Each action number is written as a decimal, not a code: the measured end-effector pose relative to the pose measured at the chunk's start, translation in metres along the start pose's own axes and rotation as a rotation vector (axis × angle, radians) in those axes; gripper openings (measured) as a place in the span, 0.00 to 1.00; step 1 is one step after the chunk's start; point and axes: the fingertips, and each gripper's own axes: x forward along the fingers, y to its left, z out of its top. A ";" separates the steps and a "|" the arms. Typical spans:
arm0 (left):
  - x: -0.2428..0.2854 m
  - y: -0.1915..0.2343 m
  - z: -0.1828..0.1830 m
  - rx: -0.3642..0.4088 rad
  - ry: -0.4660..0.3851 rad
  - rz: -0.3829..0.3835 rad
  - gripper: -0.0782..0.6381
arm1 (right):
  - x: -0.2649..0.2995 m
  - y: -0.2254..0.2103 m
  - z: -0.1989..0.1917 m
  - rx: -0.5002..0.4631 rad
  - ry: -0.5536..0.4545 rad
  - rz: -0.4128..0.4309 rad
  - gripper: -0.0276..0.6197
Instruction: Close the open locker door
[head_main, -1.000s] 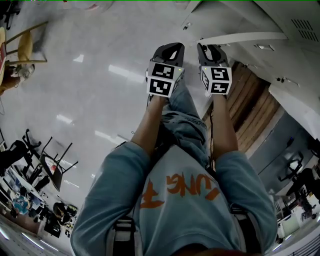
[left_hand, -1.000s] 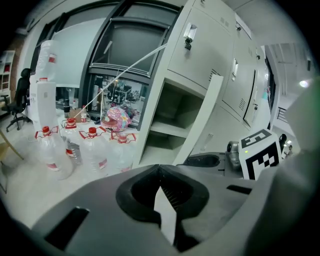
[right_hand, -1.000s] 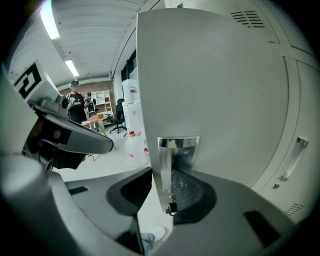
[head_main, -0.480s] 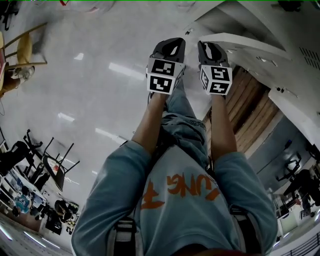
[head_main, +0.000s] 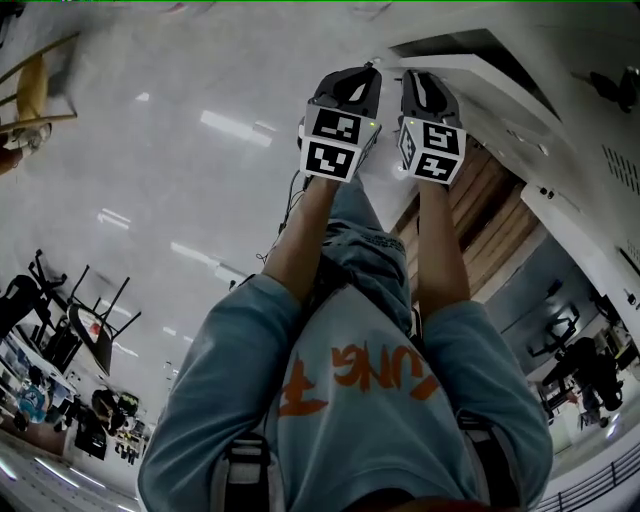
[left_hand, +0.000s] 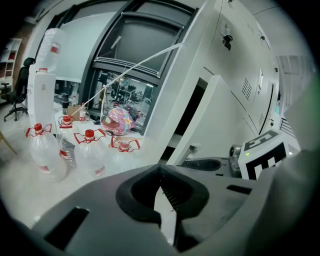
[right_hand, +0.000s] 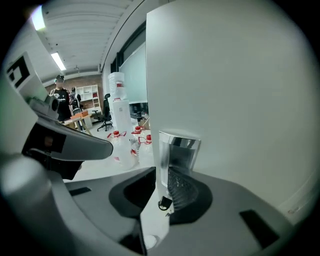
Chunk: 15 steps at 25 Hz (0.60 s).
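The locker door (right_hand: 225, 90) stands open, a plain white panel that fills the right half of the right gripper view. In the head view it juts out from the bank of white lockers (head_main: 590, 130) at the upper right. The right tongs (right_hand: 159, 195) are closing, with the door's front edge and its chrome handle (right_hand: 180, 150) between them and the pads just beside the panel. The left tongs (left_hand: 165, 207) stand a narrow slit apart and hold nothing. They sit just left of the right pair, at the end of outstretched arms.

The pale floor (head_main: 180, 170) is glossy and mirrors the ceiling lights. Clear bottles with red caps (left_hand: 89, 152) stand on it near a pink bundle (left_hand: 117, 121), below dark-framed windows (left_hand: 135, 45). A tall stack of water jugs (left_hand: 42, 75) rises at the left. Folding chairs (head_main: 85, 335) stand far off.
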 end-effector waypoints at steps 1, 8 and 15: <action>0.001 0.002 0.001 -0.004 -0.001 -0.001 0.14 | 0.003 -0.001 0.002 0.002 0.003 -0.006 0.18; 0.008 0.007 0.010 -0.026 -0.006 0.001 0.14 | 0.016 -0.014 0.014 0.041 0.016 -0.040 0.18; 0.011 0.007 0.015 -0.035 -0.010 0.005 0.14 | 0.022 -0.025 0.016 0.135 0.017 -0.048 0.16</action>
